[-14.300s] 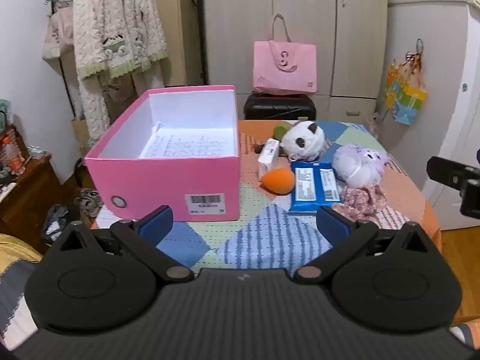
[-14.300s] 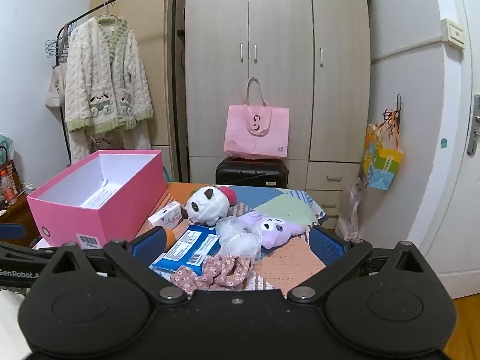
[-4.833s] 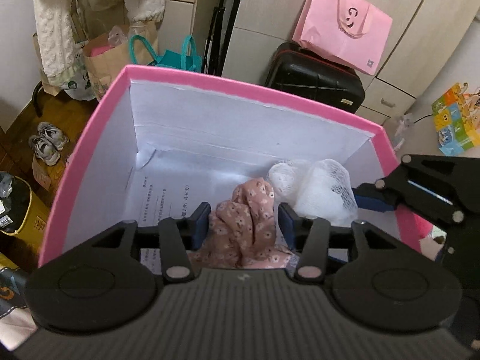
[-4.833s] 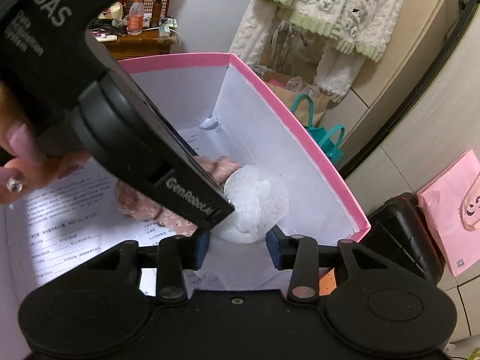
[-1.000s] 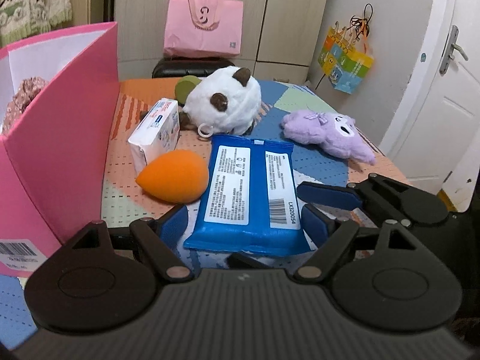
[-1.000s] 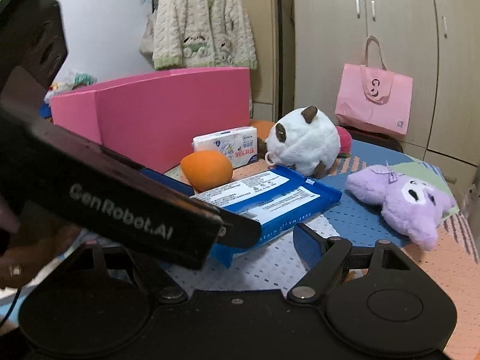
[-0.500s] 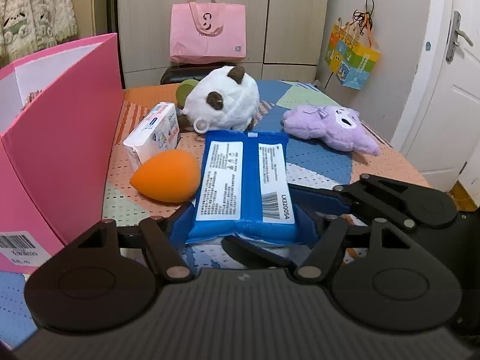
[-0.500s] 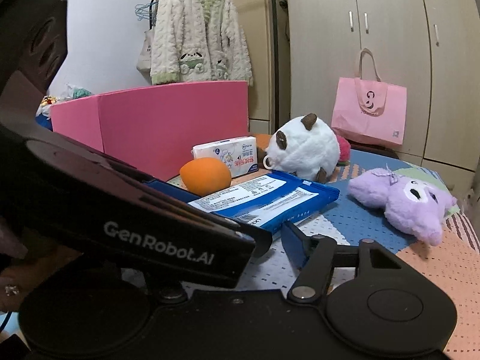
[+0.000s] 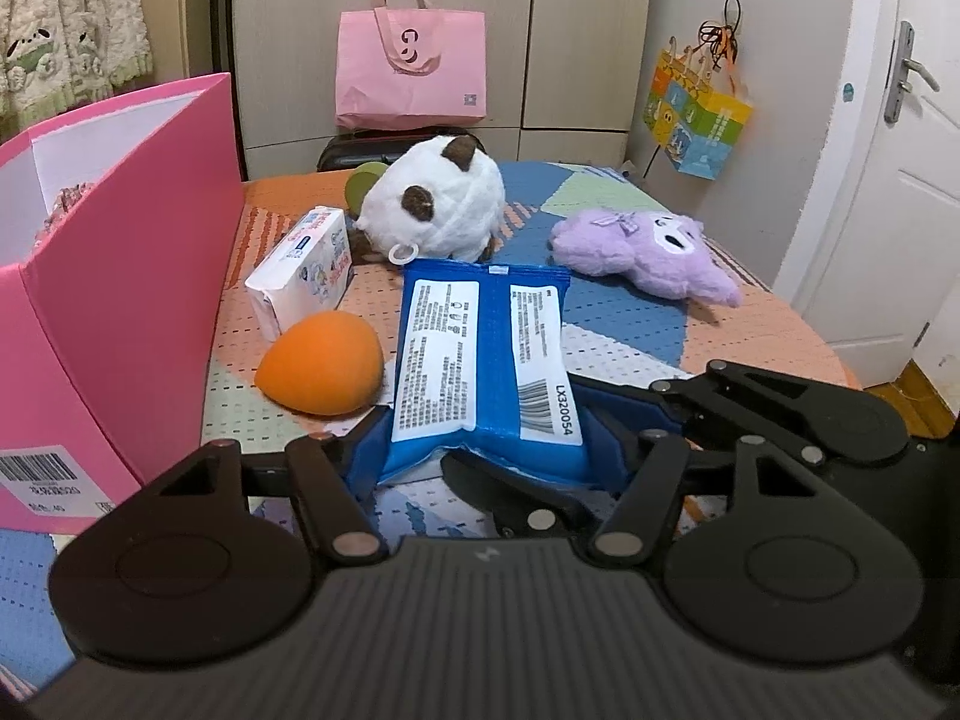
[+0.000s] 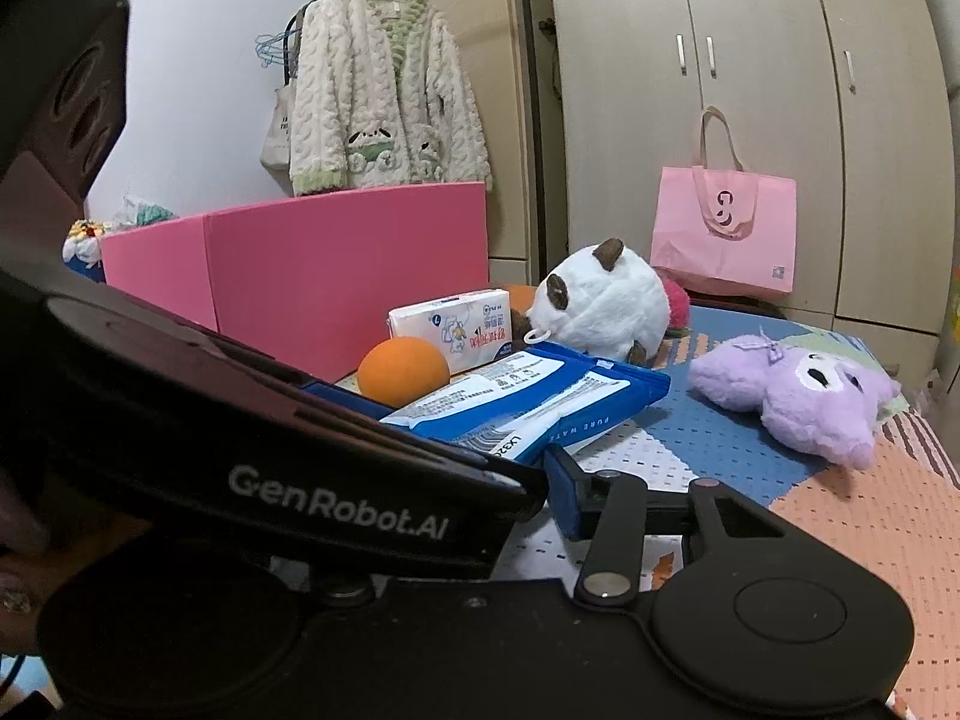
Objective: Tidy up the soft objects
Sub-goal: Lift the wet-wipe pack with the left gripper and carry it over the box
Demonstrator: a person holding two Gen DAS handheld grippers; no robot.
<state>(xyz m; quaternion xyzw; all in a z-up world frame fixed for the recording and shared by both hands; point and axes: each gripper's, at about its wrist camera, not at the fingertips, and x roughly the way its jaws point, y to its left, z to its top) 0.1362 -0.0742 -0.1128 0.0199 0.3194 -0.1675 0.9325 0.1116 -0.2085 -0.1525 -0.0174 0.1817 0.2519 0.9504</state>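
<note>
The pink box (image 9: 120, 276) stands at the table's (image 9: 630, 324) left side. Just right of it the blue wipes pack (image 9: 480, 360) is clamped at its near end by both — the left gripper (image 9: 480, 450) and right gripper (image 10: 540, 462), whose jaws have just been closing on it.

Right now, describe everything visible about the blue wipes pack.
The blue wipes pack is a flat, soft plastic pouch with two white printed labels and a barcode. Its near end is raised off the patchwork tablecloth, pinched between the left gripper pads. The right gripper closes on its side.
</note>
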